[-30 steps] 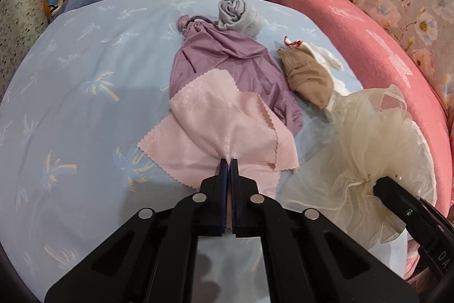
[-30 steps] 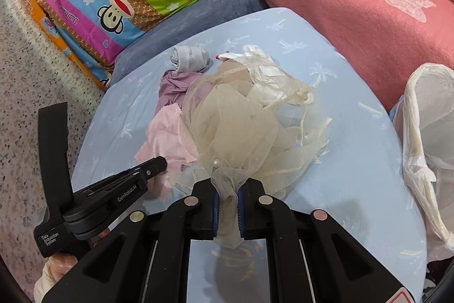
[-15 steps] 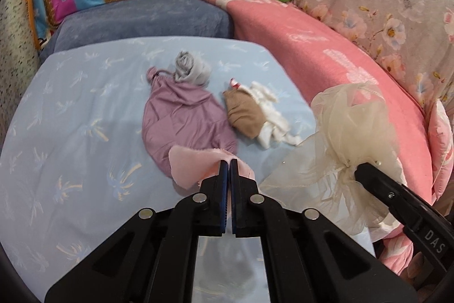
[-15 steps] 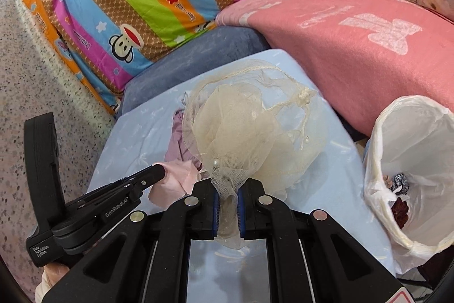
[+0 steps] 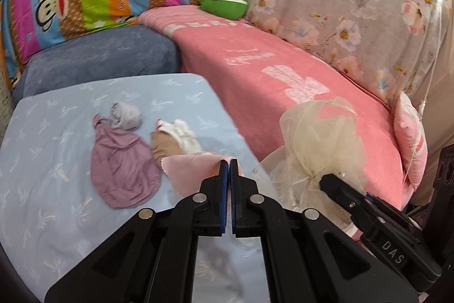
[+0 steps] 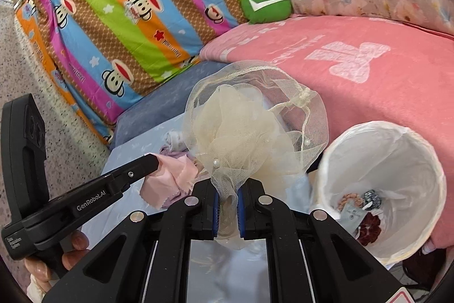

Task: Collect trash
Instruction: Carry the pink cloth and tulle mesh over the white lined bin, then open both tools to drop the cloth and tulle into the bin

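My left gripper [image 5: 228,162] is shut on a pink cloth [image 5: 193,169], which hangs above the light blue table [image 5: 51,189]; the same gripper [image 6: 153,159] and pink cloth [image 6: 170,181] show low on the left in the right wrist view. My right gripper [image 6: 226,190] is shut on a cream mesh pouch [image 6: 249,129], lifted off the table. That pouch [image 5: 320,138] appears at the right in the left wrist view. A white-lined trash bin [image 6: 380,161] stands at the lower right with a few scraps inside.
A purple garment [image 5: 122,169], a grey rolled sock [image 5: 126,115] and a tan and white bundle [image 5: 170,144] lie on the blue table. A pink blanketed sofa [image 5: 269,70], a green cushion [image 6: 266,4] and a striped monkey-print cover [image 6: 113,19] stand behind.
Both grippers have risen and swung right with their loads. The pink cloth and the mesh pouch have left the table, and the trash bin has come into the right wrist view.
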`<state>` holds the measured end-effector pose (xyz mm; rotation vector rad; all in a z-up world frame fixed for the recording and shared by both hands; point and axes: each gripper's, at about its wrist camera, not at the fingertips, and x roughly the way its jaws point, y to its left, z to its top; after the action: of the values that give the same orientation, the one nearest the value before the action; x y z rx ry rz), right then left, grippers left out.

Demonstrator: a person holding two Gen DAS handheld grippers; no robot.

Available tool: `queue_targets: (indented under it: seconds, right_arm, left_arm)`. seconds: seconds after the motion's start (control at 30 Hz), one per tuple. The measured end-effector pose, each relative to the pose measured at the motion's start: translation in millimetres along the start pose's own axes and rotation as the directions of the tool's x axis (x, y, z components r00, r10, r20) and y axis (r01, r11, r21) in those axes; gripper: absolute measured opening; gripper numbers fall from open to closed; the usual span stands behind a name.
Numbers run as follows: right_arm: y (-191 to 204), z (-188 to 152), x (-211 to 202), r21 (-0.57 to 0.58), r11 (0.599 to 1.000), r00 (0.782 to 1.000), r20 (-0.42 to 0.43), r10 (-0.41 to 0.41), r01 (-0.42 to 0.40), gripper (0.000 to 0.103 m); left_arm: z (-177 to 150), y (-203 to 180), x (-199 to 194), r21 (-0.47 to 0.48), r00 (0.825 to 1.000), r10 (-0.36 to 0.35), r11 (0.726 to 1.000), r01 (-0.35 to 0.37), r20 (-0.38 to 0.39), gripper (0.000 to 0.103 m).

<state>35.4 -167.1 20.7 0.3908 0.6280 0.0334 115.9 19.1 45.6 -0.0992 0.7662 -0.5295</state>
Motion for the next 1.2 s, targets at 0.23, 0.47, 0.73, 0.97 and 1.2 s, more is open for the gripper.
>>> queue_targets:
  seconds: [0.23, 0.47, 0.73, 0.97, 1.2]
  right_arm:
    - [-42, 8, -26, 0.051, 0.998, 0.998, 0.047, -0.047, 0.045, 0.009]
    - [-88, 15, -46, 0.112, 0.989, 0.991, 0.077, -0.110, 0.101, 0.009]
    - [-133, 15, -66, 0.177, 0.970, 0.978, 0.092, -0.185, 0.167, 0.009]
    - [-153, 16, -72, 0.206, 0.959, 0.971, 0.096, -0.218, 0.194, 0.009]
    - [-153, 17, -71, 0.201, 0.960, 0.970, 0.102, -0.220, 0.196, 0.013]
  left_arm:
    - [10, -48, 10, 0.072, 0.997, -0.071, 0.995, 0.071, -0.006, 0.002]
    - [14, -94, 25, 0.129, 0.987, -0.154, 0.979, 0.158, -0.039, 0.002]
    - [12, -142, 46, 0.175, 0.969, -0.225, 0.955, 0.240, -0.098, 0.003]
    - [8, -160, 52, 0.204, 0.966, -0.237, 0.946, 0.253, -0.103, 0.025]
    - [10, -154, 46, 0.213, 0.983, -0.183, 0.959, 0.185, -0.031, 0.063]
